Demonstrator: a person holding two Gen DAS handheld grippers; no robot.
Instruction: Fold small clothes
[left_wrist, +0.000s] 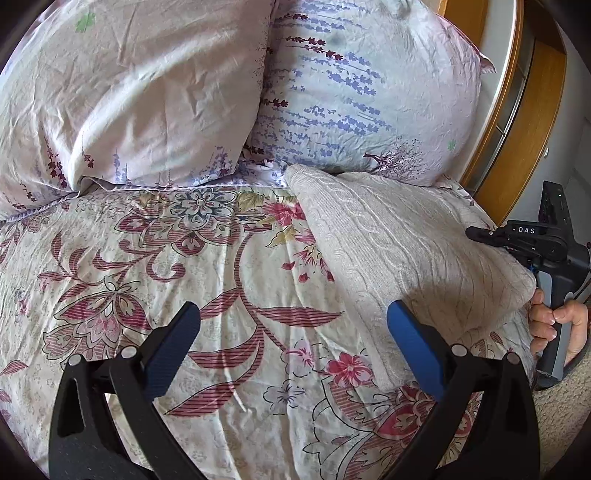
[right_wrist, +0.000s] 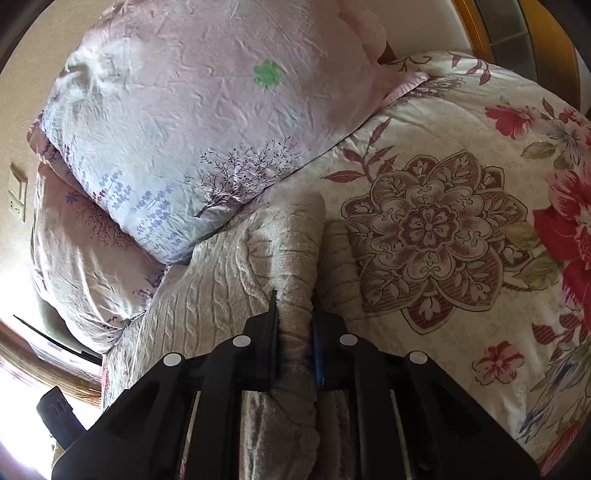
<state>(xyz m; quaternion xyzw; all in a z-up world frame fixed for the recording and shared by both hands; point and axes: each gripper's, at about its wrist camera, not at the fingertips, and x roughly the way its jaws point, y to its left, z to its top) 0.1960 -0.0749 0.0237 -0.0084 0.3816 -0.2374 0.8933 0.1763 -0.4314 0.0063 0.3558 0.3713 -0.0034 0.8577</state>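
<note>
Beige cable-knit fabric makes up the sweater (left_wrist: 399, 251), which is lying on the floral bedspread (left_wrist: 184, 295) with one end reaching the pillows. Raised rope-like ribs are running along its length, and part of it is bunching into a thick fold. The right gripper (right_wrist: 293, 310) is clamping that fold, both jaws pressing into the knit. The left gripper (left_wrist: 293, 332) is hovering over the bedspread just beside the sweater's edge, jaws standing wide apart with nothing between them. Two crumpled pillows (left_wrist: 129, 92) printed with lavender sprigs are leaning against a wooden headboard (left_wrist: 517, 122). A hand (left_wrist: 554, 325) is gripping the right tool's handle at the bed's edge.
</note>
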